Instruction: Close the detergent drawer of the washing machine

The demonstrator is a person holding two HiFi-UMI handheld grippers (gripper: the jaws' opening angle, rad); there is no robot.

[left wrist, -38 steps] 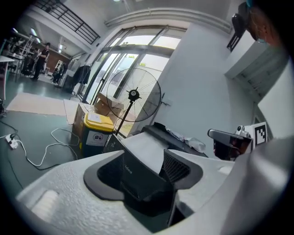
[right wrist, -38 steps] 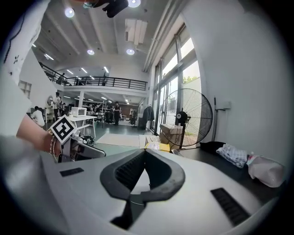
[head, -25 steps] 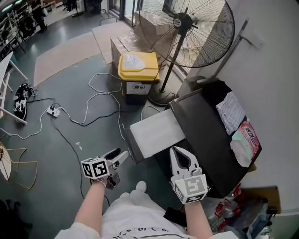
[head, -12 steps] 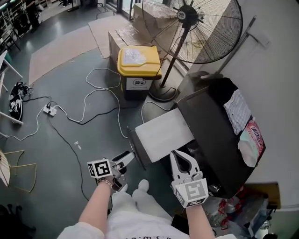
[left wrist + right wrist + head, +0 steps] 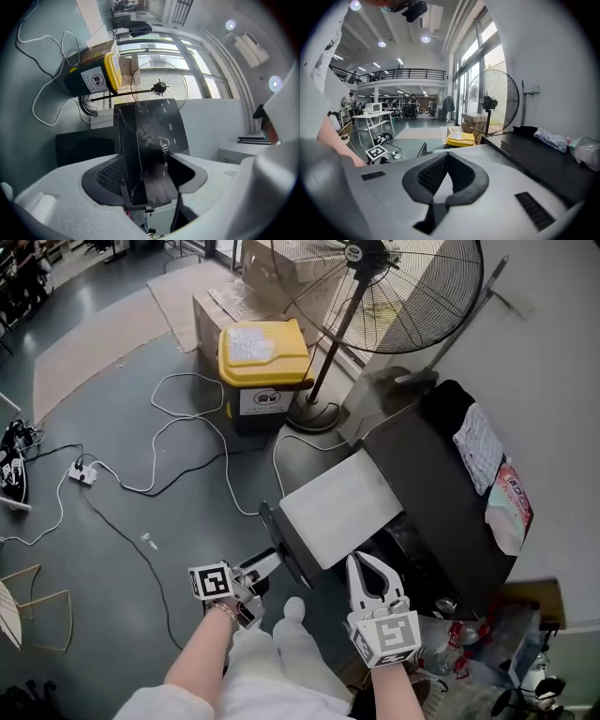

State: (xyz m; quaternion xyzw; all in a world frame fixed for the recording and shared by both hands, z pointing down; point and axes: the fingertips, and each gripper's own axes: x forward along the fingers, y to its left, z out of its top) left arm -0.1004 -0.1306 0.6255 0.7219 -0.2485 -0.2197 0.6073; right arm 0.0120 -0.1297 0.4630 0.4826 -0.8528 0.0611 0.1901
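Two grippers showed from the head view: the left gripper (image 5: pixel 265 563) had its tips at the dark front edge of the one detergent drawer (image 5: pixel 337 507), which stood pulled out of the single black washing machine (image 5: pixel 441 493). The right gripper (image 5: pixel 364 563) hung beside the drawer, just clear of it. Behind stood one fan (image 5: pixel 394 277) and one yellow-lidded bin (image 5: pixel 262 352), and one white cloth (image 5: pixel 480 446) and one pink packet (image 5: pixel 511 507) lay on the machine's top. From the left gripper view, the left gripper (image 5: pixel 147 173) was clamped on the drawer's (image 5: pixel 150 140) glossy dark front panel, with the bin (image 5: pixel 93 77) and fan (image 5: pixel 159 86) beyond. From the right gripper view, the right gripper (image 5: pixel 445 180) had its two jaws pressed together on nothing. The machine (image 5: pixel 543 159), fan (image 5: pixel 492 103) and bin (image 5: pixel 460 138) lay ahead.
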